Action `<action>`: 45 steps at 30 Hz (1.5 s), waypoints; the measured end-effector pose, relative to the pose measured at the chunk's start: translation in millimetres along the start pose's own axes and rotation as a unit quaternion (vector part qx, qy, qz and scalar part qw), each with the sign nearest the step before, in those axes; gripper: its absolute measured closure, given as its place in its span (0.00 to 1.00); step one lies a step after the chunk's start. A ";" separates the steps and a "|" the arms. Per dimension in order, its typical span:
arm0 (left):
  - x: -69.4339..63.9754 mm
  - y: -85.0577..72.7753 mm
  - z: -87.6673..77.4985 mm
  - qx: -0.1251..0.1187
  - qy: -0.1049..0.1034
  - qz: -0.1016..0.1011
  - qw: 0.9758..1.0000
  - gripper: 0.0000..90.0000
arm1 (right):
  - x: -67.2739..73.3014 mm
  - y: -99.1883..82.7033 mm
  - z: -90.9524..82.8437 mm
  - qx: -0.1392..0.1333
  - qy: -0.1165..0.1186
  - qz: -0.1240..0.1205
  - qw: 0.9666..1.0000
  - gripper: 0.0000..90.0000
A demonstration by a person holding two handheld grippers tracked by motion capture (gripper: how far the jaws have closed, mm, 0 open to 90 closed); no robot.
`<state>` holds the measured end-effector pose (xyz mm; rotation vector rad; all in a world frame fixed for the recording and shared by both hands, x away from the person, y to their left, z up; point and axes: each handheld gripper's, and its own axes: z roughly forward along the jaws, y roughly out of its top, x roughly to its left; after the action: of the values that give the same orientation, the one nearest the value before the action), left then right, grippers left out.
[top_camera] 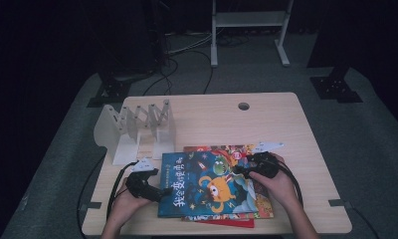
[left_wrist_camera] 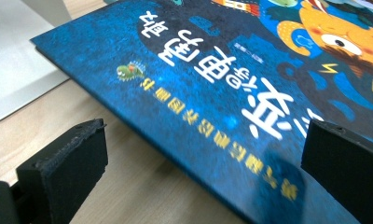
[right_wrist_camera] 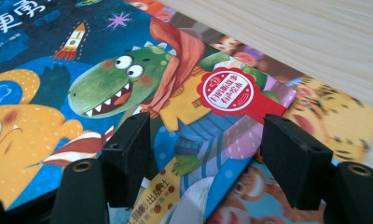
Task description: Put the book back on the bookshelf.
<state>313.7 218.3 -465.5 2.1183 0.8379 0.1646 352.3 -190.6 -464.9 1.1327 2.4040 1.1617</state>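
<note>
The blue book [top_camera: 214, 184] is covering most of the books beneath [top_camera: 222, 220] — only their edges are peeking out. In the left gripper view its cover [left_wrist_camera: 231, 93] is running off the frame — nearer characters are blurring beyond reading.

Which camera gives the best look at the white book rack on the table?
The high view: the white book rack stands whole at the table's back left, dividers fanned out behind the blue book. The left gripper view catches just a blurred white corner of it.
</note>
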 end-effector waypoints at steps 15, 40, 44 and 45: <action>4.5 -7.9 -5.3 0.001 0.000 -0.018 1.000 0.00 | 10.4 -1.5 -11.1 -0.003 0.012 -0.036 0.999 0.40; -1.4 -22.6 -16.2 0.001 -0.012 -0.041 0.999 0.00 | 2.0 -40.0 -39.6 0.009 0.044 -0.077 0.996 0.44; -3.6 -26.9 -18.7 -0.002 -0.018 -0.047 0.999 0.00 | 2.9 -41.0 -39.8 0.005 0.044 -0.077 0.996 0.46; -4.3 -27.7 -19.2 -0.002 -0.019 -0.048 0.999 0.00 | 3.3 -41.2 -40.1 0.005 0.043 -0.076 0.996 0.46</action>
<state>288.9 240.2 -473.0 2.0657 0.9152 0.0758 307.5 -226.5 -469.1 0.9012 2.5134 1.1728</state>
